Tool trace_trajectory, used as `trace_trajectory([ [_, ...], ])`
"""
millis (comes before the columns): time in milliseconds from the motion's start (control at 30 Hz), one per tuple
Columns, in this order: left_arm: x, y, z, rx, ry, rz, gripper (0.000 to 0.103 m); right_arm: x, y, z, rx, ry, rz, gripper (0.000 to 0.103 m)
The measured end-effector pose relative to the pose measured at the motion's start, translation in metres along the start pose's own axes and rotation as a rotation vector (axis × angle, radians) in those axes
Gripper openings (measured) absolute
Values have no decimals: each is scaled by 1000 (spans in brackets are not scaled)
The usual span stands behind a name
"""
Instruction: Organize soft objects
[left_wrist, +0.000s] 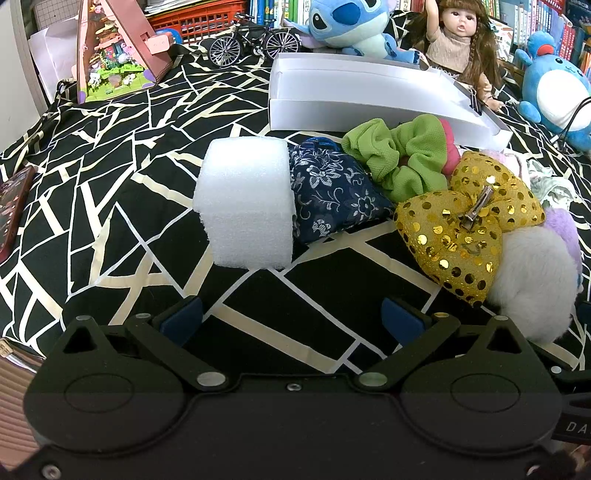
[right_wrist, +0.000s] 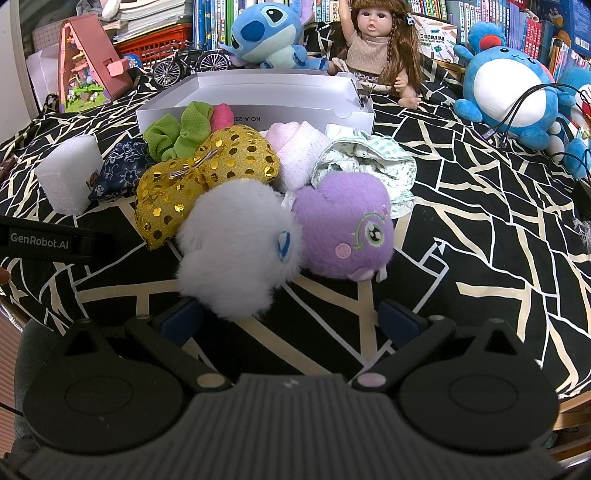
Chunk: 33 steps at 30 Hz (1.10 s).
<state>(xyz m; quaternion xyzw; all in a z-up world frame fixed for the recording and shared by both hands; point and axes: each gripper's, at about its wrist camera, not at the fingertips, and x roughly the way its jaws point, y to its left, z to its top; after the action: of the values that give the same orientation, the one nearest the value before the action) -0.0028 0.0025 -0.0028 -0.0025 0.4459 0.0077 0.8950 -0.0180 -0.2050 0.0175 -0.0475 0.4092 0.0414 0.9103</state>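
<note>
Both claws are spread wide and hold nothing. The right claw (right_wrist: 291, 317) hangs low over the black-and-cream cloth (right_wrist: 480, 229), and the white puff (right_wrist: 232, 247) lies just beyond its left finger, almost over the tip. The purple plush (right_wrist: 343, 229) touches the puff on its right, dead ahead between the fingers and a little farther off. Behind these the gold bow (right_wrist: 207, 173), pink sock (right_wrist: 299, 155), green-check cloth (right_wrist: 365, 162) and green scrunchie (right_wrist: 177, 136) crowd together, near the white box (right_wrist: 258, 118) at the far side.

The left claw (left_wrist: 291, 317) faces bare cloth. The foam block (left_wrist: 243, 203) stands ahead and slightly left, upright, with the blue pouch (left_wrist: 332, 192) touching its right side.

The right claw is much the nearer to the pile. The puff seems the likely first pick, needing only a short push forward and a slight shift left; the box lies straight beyond.
</note>
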Motion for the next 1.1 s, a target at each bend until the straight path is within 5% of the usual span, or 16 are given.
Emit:
trace_trajectory([
  [500, -1, 0, -1, 2, -3, 3, 103, -1, 0, 0, 0, -1, 5, 103],
  [800, -1, -1, 1, 2, -1, 2, 103, -7, -11, 2, 26, -24, 81, 103],
  [1100, -6, 5, 6, 9, -7, -25, 99, -21, -17, 5, 48, -79, 178, 90],
])
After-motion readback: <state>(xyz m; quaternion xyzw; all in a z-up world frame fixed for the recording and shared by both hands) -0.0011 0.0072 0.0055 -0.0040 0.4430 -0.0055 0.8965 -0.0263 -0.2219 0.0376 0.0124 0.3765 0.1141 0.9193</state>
